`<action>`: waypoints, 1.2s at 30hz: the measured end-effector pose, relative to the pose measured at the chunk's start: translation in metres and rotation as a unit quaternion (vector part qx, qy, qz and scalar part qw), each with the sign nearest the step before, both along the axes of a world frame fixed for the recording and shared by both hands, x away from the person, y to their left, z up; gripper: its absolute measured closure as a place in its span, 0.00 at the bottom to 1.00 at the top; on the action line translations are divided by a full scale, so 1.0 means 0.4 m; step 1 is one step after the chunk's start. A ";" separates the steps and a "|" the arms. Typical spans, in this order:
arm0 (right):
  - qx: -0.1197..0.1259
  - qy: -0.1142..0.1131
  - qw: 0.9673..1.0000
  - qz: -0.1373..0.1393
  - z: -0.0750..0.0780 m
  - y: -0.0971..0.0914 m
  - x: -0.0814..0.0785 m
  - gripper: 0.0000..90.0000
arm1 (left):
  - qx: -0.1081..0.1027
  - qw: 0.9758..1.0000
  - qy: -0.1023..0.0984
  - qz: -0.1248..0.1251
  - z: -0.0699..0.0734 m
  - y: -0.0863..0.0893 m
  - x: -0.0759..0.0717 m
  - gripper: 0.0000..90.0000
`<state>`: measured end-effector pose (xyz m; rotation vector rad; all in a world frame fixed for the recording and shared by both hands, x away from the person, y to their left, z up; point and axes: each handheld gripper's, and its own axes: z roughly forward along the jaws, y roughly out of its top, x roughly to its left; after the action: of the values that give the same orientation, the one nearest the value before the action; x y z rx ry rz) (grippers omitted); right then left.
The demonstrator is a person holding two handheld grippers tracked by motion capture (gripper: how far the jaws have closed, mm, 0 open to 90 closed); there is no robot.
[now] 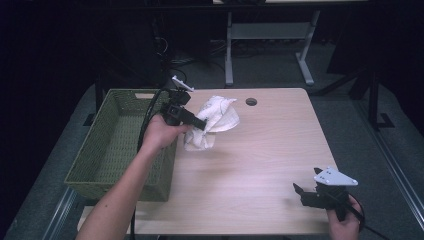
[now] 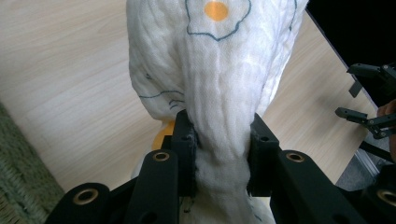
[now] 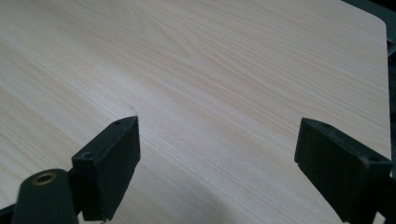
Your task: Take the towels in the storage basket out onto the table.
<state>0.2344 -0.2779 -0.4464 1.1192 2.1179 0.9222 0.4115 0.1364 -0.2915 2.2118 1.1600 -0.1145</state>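
Observation:
A white cloth (image 1: pixel 216 120) printed with blue outlines and orange dots hangs bunched above the left side of the wooden table (image 1: pixel 260 165). My left gripper (image 1: pixel 200 123) is shut on it, just right of the basket. In the left gripper view the cloth (image 2: pixel 215 84) is pinched between the two black jaws of the left gripper (image 2: pixel 223 154) and rises away from them. My right gripper (image 1: pixel 299 192) rests near the table's front right corner, held by a hand. In the right gripper view the right gripper (image 3: pixel 217 163) stands open over bare wood.
A green woven basket (image 1: pixel 117 145) stands at the table's left edge, beside my left forearm. A round cable hole (image 1: pixel 251 101) lies near the far edge. Desk legs (image 1: pixel 305 65) and dark floor lie beyond the table.

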 end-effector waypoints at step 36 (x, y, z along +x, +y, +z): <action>0.014 -0.002 1.000 -0.005 0.002 -0.013 -0.002 0.15 | 0.000 1.000 0.018 -0.023 -0.082 -0.138 0.049 0.77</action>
<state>0.2335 -0.2833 -0.4456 1.1404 2.1005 0.9507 0.4312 0.0811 -0.3244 2.2461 1.1284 -0.1755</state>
